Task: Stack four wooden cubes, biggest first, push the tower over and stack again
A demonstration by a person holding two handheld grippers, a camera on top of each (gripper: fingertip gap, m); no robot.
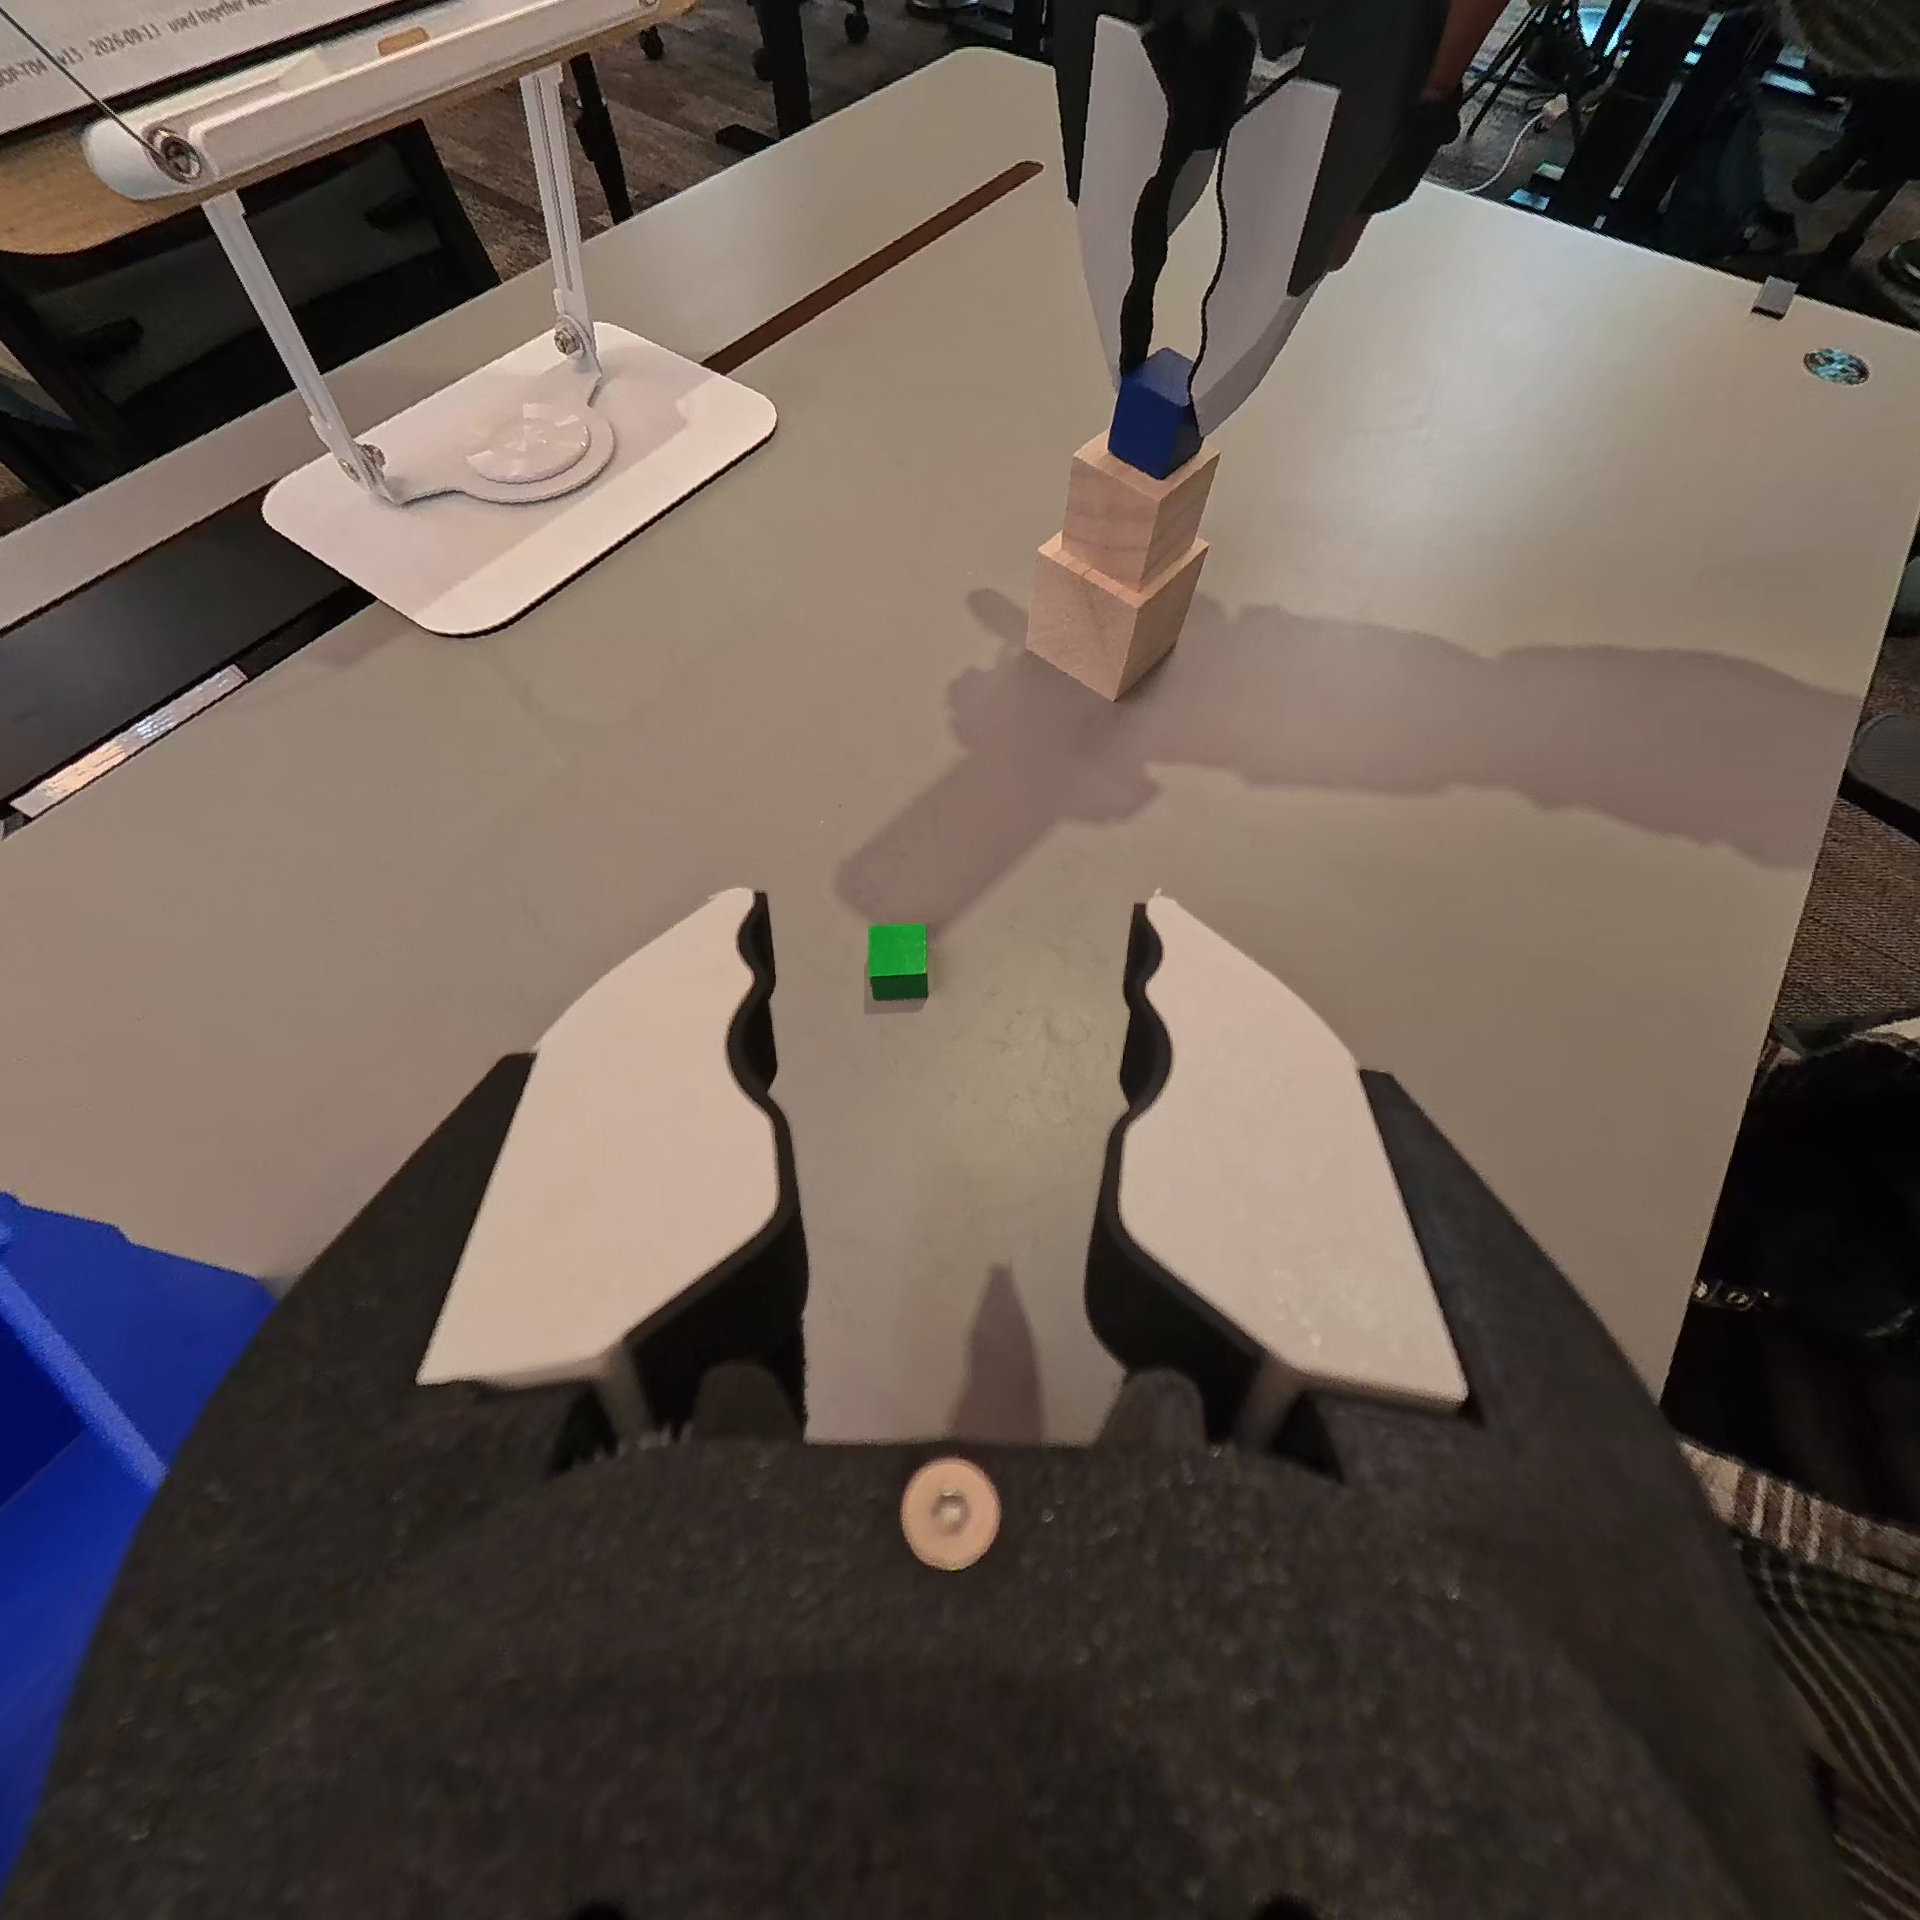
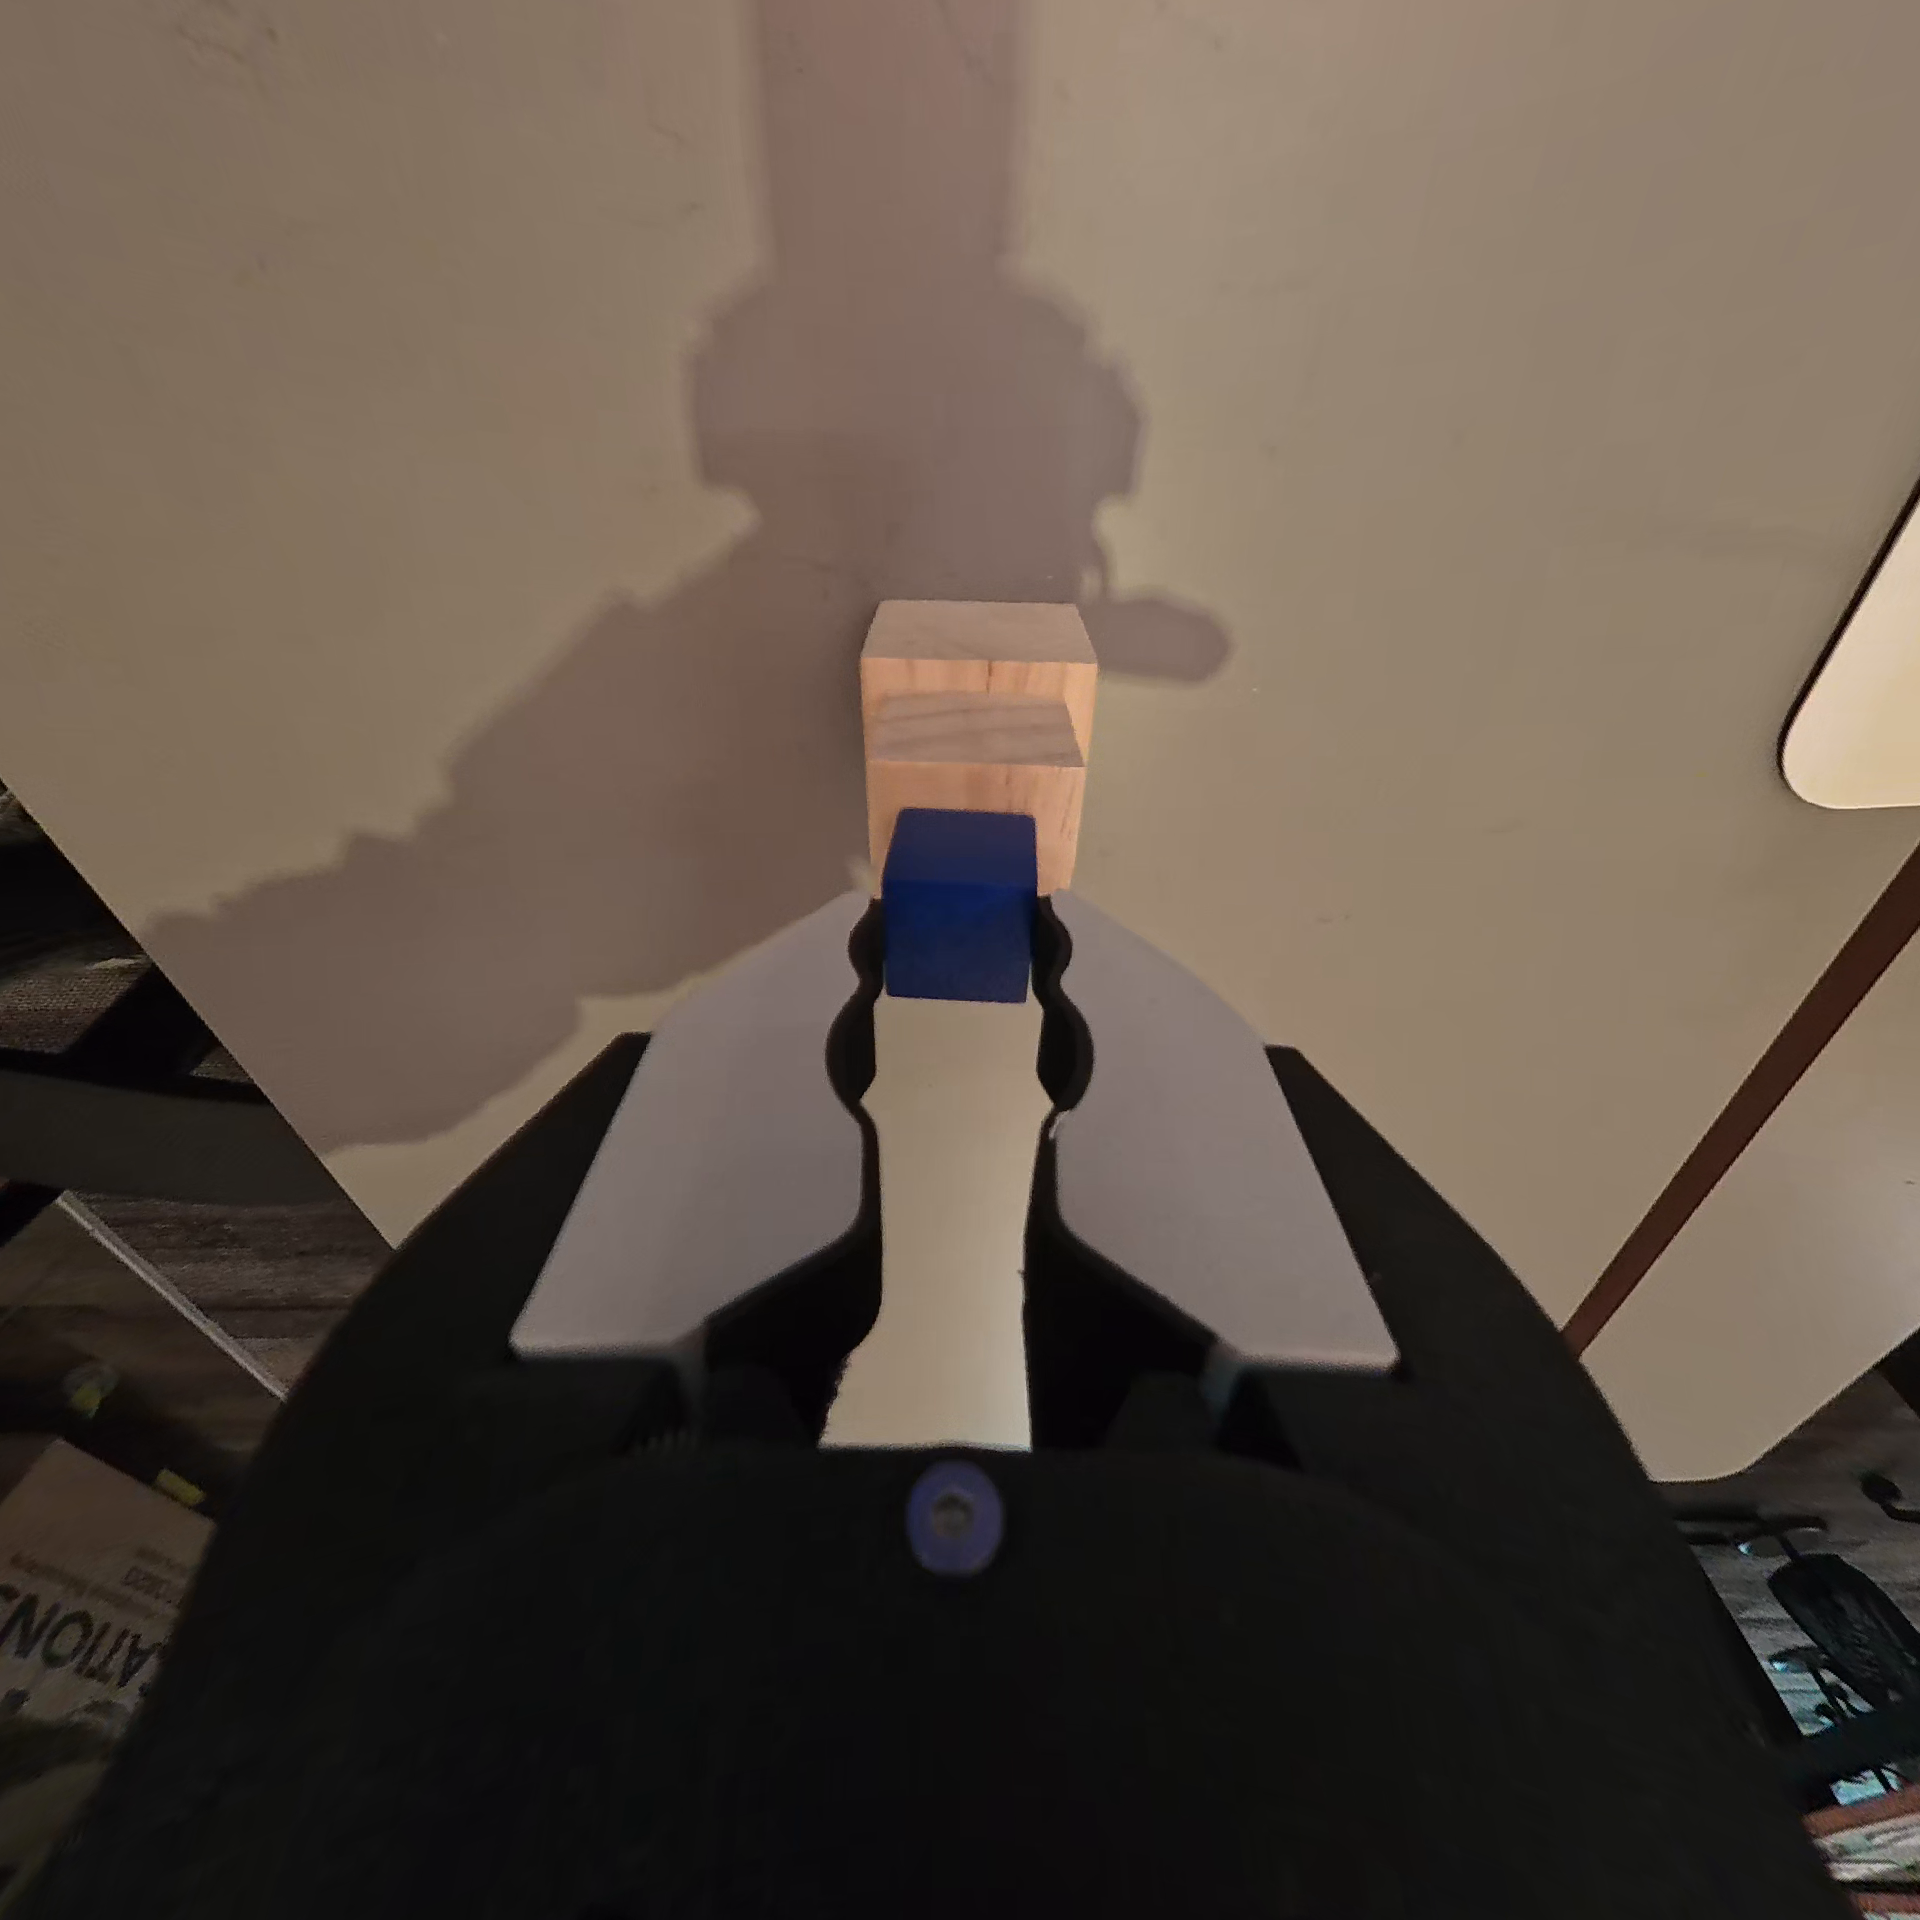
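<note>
Two plain wooden cubes stand stacked on the grey table, the bigger cube [image 1: 1101,623] below and the smaller cube [image 1: 1143,509] on it. My right gripper [image 1: 1158,390] comes down from above and is shut on a blue cube [image 1: 1151,416] that rests on the upper wooden cube. In the right wrist view the blue cube [image 2: 958,904] sits between the fingertips of that gripper [image 2: 958,914], over the stack [image 2: 977,727]. A small green cube [image 1: 898,963] lies on the table, just ahead of my open, empty left gripper [image 1: 951,914].
A white tablet stand [image 1: 520,468] sits at the back left of the table. A blue bin [image 1: 73,1351] is at the near left edge. A dark strip [image 1: 873,265] runs across the far table. Chairs and floor clutter surround the table. Across from one pair of fingers to the other is roughly 25 cm.
</note>
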